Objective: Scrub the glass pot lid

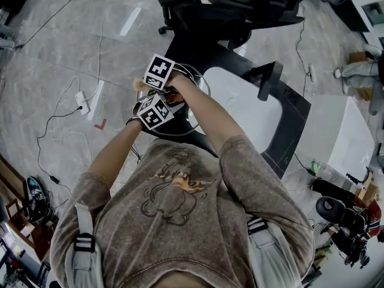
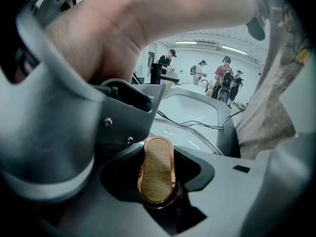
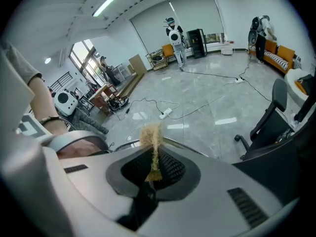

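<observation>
Left gripper [image 2: 162, 158]: clenched on the lid's knob [image 2: 157, 174], a wood-topped knob with a copper-coloured ring. It stands upright in the dark recess between the two jaws, which close against its sides.

Glass pot lid [image 1: 193, 117]: carried by that knob in front of the person's chest, over the near corner of the black table [image 1: 289, 108]. Its metal rim curves out from under both marker cubes. From the left gripper view, the glass [image 2: 183, 138] slopes away beyond the knob towards the white sink basin [image 1: 247, 104] set into the table. Whether the rim rests on the table cannot be determined.

Right gripper [image 3: 154, 168]: jaws closed on a thin tan scrub pad [image 3: 151, 135], seen edge-on, its frayed end projecting past the jaw tips. The lid's rim [image 3: 183, 145] runs just behind that end (contact between pad and glass is not confirmed by either view). In the head view, the pad [image 1: 139, 85] shows just left of the right gripper's marker cube.

Both grippers are close together, the right one on the far side of the left.
</observation>
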A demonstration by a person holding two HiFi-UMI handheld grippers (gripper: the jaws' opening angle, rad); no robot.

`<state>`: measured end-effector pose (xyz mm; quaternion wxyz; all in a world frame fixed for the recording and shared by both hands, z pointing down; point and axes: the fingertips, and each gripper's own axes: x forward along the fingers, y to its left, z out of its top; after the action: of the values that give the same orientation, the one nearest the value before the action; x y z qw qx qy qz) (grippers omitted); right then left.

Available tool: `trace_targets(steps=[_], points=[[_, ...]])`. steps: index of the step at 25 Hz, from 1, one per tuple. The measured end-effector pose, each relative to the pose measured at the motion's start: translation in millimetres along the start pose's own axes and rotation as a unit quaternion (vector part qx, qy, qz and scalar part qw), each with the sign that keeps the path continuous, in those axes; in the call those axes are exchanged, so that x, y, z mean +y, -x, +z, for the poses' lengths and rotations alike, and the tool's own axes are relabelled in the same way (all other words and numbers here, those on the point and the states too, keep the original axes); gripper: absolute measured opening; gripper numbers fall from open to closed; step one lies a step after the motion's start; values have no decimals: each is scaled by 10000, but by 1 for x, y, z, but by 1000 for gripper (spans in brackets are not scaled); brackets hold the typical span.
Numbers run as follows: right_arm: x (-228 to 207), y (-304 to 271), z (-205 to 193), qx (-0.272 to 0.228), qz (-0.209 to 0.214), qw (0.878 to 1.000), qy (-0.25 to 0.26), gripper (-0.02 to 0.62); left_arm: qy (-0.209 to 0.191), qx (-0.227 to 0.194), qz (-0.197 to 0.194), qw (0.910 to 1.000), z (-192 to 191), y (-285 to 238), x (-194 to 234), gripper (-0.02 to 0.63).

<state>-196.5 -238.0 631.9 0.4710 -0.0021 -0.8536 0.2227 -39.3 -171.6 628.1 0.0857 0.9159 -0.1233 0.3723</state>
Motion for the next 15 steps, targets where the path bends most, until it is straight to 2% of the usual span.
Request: trace_targets(steps=[4, 9, 12, 15], points=[[-2, 2, 1, -258, -10, 9995, -173, 43, 7, -6, -4, 10000, 0, 0, 0, 180], [-12, 18, 4, -942, -175, 9929, -706, 43, 48, 26, 2, 10000, -1, 1, -1, 181], [-27, 40, -1, -1424, -475, 9834, -1019, 43, 127, -53, -5, 9999, 2, 1, 0, 181], [-42, 71, -14, -1955, -827, 9672, -1397, 43, 177, -427, 111, 9989, 13, 6, 1, 183]])
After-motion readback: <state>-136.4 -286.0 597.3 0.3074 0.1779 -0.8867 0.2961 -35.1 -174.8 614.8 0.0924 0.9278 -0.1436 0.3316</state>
